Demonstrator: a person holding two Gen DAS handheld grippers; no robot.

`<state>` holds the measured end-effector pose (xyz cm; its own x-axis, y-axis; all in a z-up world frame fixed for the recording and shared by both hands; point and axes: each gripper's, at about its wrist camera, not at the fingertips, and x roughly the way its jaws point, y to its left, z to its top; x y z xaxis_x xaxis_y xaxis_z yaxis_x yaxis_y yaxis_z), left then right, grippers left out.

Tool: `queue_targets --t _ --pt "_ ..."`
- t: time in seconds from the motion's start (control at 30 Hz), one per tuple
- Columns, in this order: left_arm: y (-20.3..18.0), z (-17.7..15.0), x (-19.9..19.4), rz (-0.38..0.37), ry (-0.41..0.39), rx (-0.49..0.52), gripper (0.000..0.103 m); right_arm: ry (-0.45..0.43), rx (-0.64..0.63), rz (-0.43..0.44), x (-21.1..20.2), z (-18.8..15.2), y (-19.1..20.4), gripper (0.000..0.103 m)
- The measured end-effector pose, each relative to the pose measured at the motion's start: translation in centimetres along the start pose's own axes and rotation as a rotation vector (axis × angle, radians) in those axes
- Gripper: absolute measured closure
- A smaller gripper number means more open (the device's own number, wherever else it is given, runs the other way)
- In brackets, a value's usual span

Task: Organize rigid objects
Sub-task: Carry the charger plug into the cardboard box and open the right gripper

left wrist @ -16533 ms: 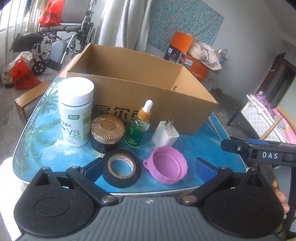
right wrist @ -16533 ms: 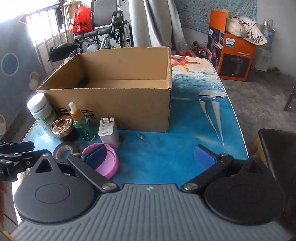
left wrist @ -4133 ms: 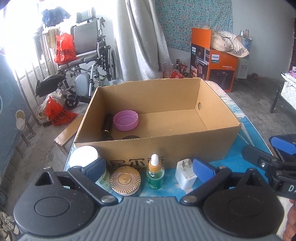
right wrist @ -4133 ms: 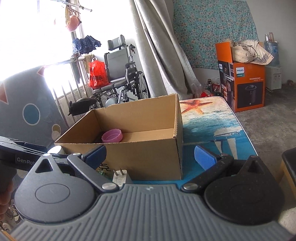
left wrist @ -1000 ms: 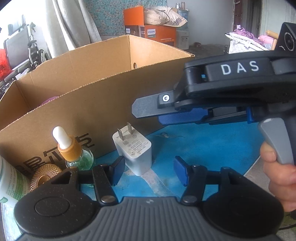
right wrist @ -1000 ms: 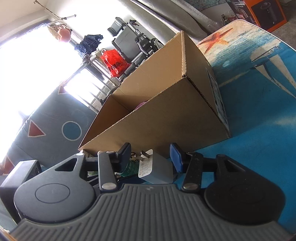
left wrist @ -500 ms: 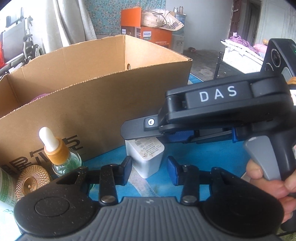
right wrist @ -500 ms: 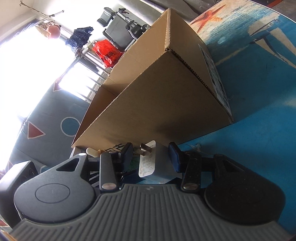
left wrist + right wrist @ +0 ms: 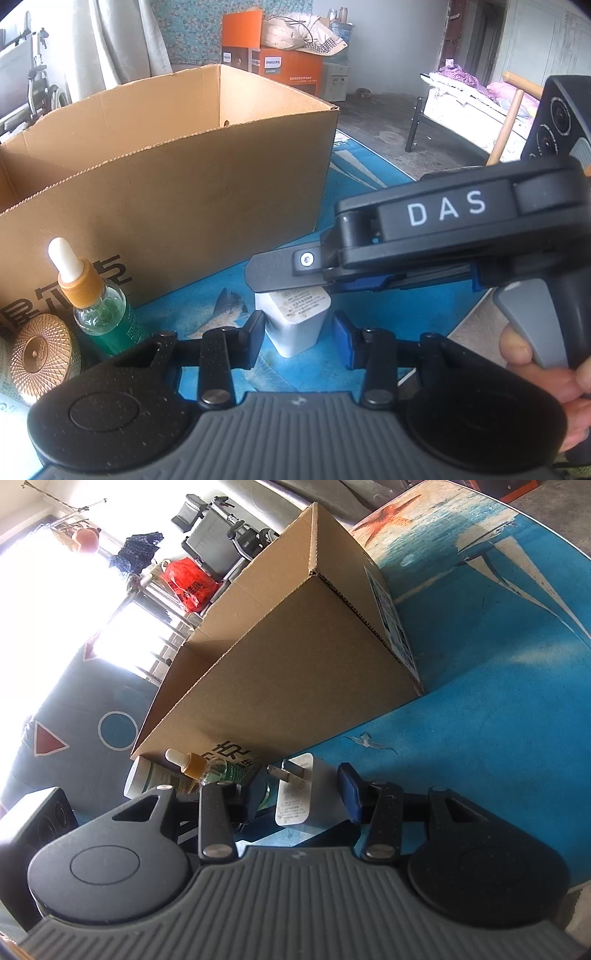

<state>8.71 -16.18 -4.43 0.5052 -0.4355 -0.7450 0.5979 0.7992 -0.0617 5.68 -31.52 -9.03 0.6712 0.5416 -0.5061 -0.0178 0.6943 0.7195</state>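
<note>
Left wrist, "DAS" right gripper (image 9: pixel 295 291), "PHILIPS" carton (image 9: pixel 288 68)

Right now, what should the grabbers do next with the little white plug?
Probably squeeze the right gripper shut: its fingers sit either side of the white charger, which stands on the table outside the cardboard box. Then lift it in.

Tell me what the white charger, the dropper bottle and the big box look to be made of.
White charger: likely matte molded plastic, with smooth faces, rounded edges and printed grey text; its prongs look like metal.
Dropper bottle: clear glass or hard plastic, see-through shoulder over green contents; amber collar and white bulb, probably rubber.
Cardboard box: brown corrugated cardboard, dull, with a serrated cut top edge.
</note>
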Motion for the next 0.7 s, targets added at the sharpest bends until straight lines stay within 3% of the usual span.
queue_targets --t 0.53,0.7 --pt "-0.6 0.5 1.7 0.049 -0.005 0.049 0.062 -0.005 0.007 -0.007 -0.3 -0.1 -1.0 0.059" --pt "-0.9 0.6 1.8 0.068 -0.008 0.051 0.069 -0.015 0.012 -0.007 -0.2 0.0 -1.5 0.06"
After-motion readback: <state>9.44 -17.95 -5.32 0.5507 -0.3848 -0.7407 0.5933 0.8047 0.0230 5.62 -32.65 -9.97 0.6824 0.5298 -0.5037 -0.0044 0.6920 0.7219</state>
